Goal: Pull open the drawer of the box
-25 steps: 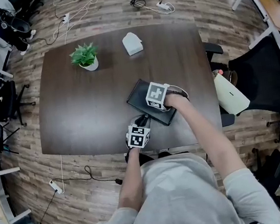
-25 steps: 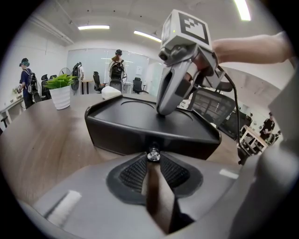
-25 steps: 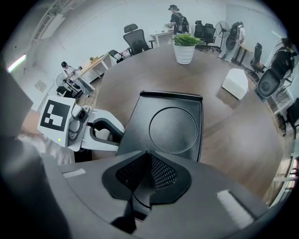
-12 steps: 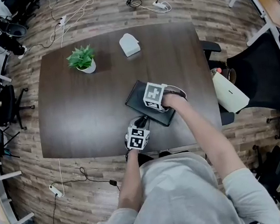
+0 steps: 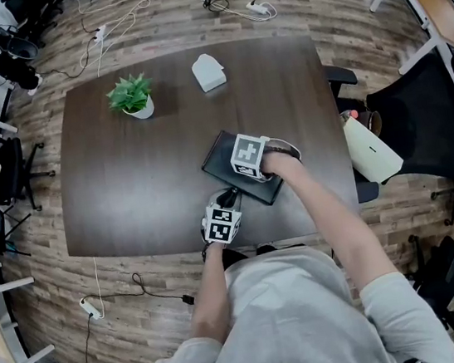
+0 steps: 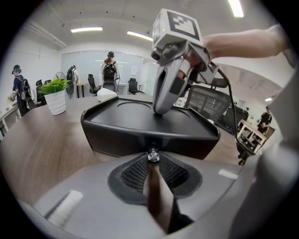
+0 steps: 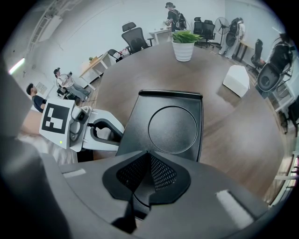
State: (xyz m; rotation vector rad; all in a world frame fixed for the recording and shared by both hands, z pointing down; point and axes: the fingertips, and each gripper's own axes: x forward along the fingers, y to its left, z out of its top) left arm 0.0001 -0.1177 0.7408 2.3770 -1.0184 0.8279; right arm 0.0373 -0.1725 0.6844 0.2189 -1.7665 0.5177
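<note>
Black box (image 6: 140, 128), drawer knob (image 6: 153, 155) between left gripper (image 6: 152, 161) fingers (image 6: 133, 173)

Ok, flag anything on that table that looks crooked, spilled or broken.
Nothing spilled or broken. Only the black box sits askew, turned at an angle to the table edges near the front. The right gripper rests shut on its top; the left gripper is shut on the drawer knob.

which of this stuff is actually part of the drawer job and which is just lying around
In the job: black box, its drawer knob, left tongs shut on the knob, right tongs resting on its top.
Lying about: potted plant, white block, office chair.
</note>
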